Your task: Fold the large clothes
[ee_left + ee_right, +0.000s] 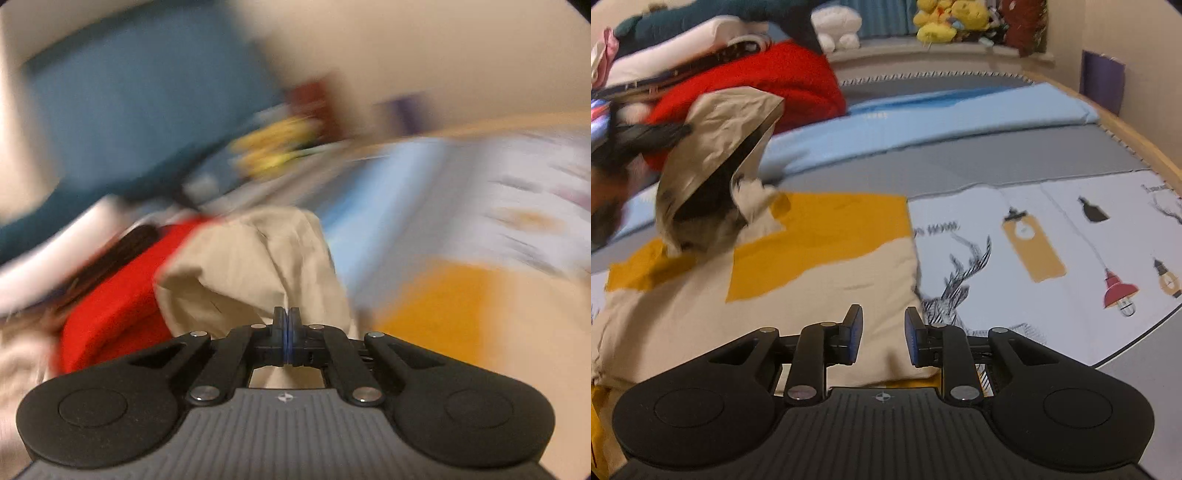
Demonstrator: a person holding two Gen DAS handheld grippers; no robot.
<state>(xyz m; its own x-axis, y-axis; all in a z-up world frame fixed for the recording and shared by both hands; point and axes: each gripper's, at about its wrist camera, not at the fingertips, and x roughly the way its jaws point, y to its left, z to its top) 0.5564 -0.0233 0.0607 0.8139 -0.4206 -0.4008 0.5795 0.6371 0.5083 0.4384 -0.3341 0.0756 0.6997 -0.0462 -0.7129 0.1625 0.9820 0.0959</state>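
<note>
The left tongs (286,314) pinch the beige cloth (251,266) — lifted, bunched. The right tongs (882,325) hang parted, holding nothing, above the beige-yellow garment (798,280) on the mat (1052,236).

A beige-and-mustard cloth garment (820,273) lies spread on the floor directly before the right tongs (882,334), partly over a printed play mat (1052,258) that extends to its right. Behind both lies a pale blue foam mat (923,125). A red bundle of fabric (783,81) sits at the left rear, with yellow plush toys (945,20) on the ledge behind.
</note>
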